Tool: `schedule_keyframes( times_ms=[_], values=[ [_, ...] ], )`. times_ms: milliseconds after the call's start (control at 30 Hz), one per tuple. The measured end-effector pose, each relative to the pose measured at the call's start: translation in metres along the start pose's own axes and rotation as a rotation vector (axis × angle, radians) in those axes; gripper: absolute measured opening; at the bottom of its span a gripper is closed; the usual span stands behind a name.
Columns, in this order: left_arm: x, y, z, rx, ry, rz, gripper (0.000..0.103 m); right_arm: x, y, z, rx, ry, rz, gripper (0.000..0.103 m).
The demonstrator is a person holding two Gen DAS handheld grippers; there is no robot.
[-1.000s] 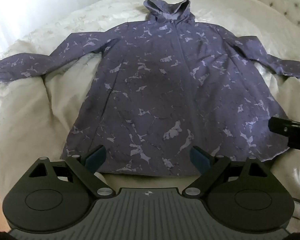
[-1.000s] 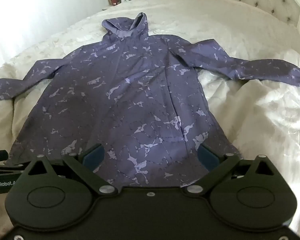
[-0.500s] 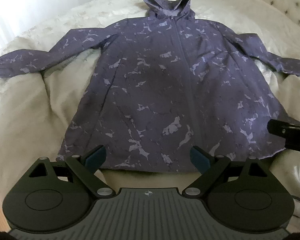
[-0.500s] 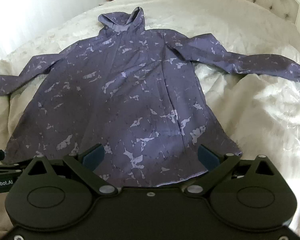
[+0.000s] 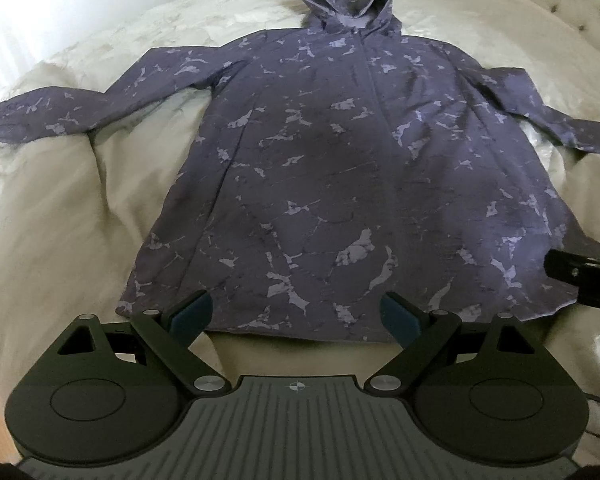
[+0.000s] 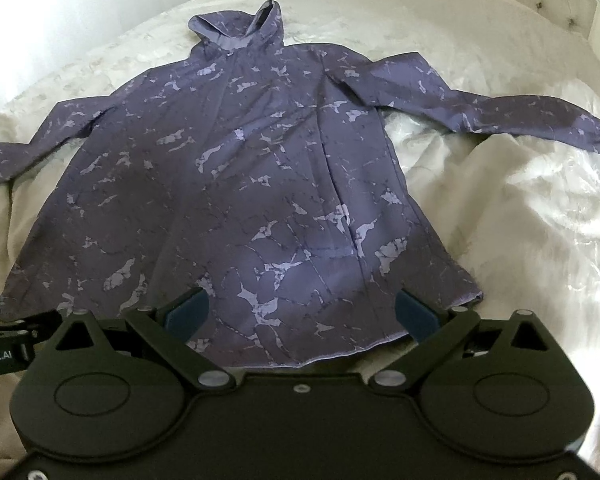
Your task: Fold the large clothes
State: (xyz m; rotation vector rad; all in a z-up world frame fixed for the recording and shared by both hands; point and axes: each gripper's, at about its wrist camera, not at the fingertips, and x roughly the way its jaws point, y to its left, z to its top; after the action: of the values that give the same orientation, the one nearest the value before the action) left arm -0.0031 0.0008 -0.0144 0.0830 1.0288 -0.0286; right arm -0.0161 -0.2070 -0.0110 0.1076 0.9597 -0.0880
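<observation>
Your left claw (image 5: pixel 296 314) hangs released over the hem of the purple hooded jacket (image 5: pixel 340 184), spread flat on the cream bed (image 5: pixel 60 220); your right claw (image 6: pixel 302 312) is released too, seemingly not touching.

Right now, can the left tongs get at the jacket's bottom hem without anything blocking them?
Probably yes. The left tongs stand open just above the jacket, with its bottom hem flat on the bedspread and nothing between them.
</observation>
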Motion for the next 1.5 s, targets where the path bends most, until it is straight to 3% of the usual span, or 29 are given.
schedule_keyframes(
  times_ms=[1100,1500],
  values=[
    [0.012,0.004,-0.003,-0.009,0.035,0.002,0.091,0.012,0.001,-0.004,0.007,0.039,0.012,0.1],
    [0.022,0.012,0.009,-0.012,0.021,-0.001,0.091,0.029,-0.014,0.002,0.095,0.079,0.102,0.1]
  ],
)
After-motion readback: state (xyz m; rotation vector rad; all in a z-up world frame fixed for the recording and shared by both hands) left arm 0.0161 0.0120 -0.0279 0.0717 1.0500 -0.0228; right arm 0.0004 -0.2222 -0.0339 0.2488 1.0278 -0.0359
